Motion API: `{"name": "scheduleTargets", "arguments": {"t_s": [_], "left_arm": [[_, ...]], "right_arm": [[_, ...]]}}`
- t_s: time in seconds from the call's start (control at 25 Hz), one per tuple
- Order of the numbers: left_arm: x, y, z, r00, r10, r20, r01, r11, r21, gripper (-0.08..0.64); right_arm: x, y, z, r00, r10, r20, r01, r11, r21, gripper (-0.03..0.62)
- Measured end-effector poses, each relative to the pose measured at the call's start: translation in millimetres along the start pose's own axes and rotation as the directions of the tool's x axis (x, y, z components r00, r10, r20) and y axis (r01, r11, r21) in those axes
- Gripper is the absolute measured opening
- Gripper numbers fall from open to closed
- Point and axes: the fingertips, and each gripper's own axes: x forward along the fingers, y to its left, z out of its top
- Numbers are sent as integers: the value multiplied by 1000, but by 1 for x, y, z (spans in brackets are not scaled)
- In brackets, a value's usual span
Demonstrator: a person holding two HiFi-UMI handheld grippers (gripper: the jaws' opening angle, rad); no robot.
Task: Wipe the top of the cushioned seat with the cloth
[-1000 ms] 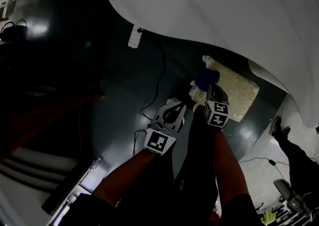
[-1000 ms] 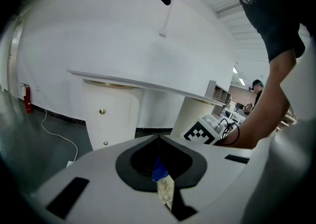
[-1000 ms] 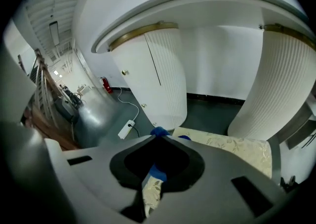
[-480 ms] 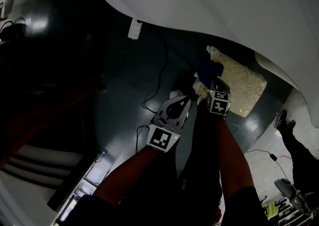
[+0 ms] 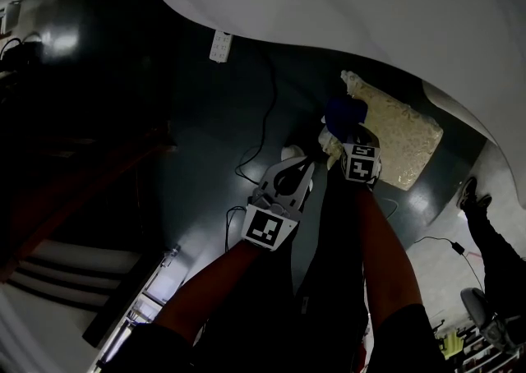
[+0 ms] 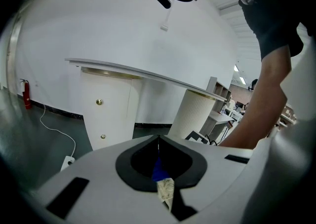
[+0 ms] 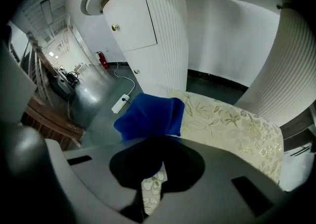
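Pinching the near edge of the blue cloth (image 7: pixel 148 117), the right tool (image 7: pixel 157 138) had its jaws pressed together, though its own dark body hid the exact grip. The cloth lay bunched on one end of the cushioned seat (image 7: pixel 232 129), whose near corner was covered by the tool. Beside it, over the floor (image 5: pixel 214 117), the left tool (image 6: pixel 158 138) was closed on nothing; only slivers of cloth and seat showed through its gap.
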Motion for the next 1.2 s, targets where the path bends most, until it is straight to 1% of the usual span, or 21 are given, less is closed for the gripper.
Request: {"name": "scheduleTargets", "arguments": {"t_s": [0.24, 0.44, 0.6, 0.8, 1.0, 1.2], "left_arm": [[7, -7, -5, 1000, -13, -19, 14, 1000, 18, 16], [17, -20, -2, 999, -35, -29, 36, 999, 26, 17], [29, -30, -1, 998, -46, -33, 46, 999, 27, 15], [46, -41, 0, 998, -58, -33, 60, 998, 33, 16], [62, -58, -3, 996, -86, -40, 88, 994, 58, 16], [74, -74, -9, 993, -107, -57, 111, 992, 61, 17]], "right_arm": [[-2, -11, -6, 1000, -3, -8, 3, 1000, 14, 51], [-12, -17, -1, 1000, 24, -2, -24, 999, 42, 51], [-15, -25, -2, 1000, 28, 2, -28, 999, 45, 51], [-21, -44, -8, 1000, 1, -17, 1, 995, 99, 50], [-21, -64, -22, 1000, -11, -19, 13, 993, 115, 50], [-22, -78, -29, 1000, -9, -10, 11, 989, 145, 51]]}}
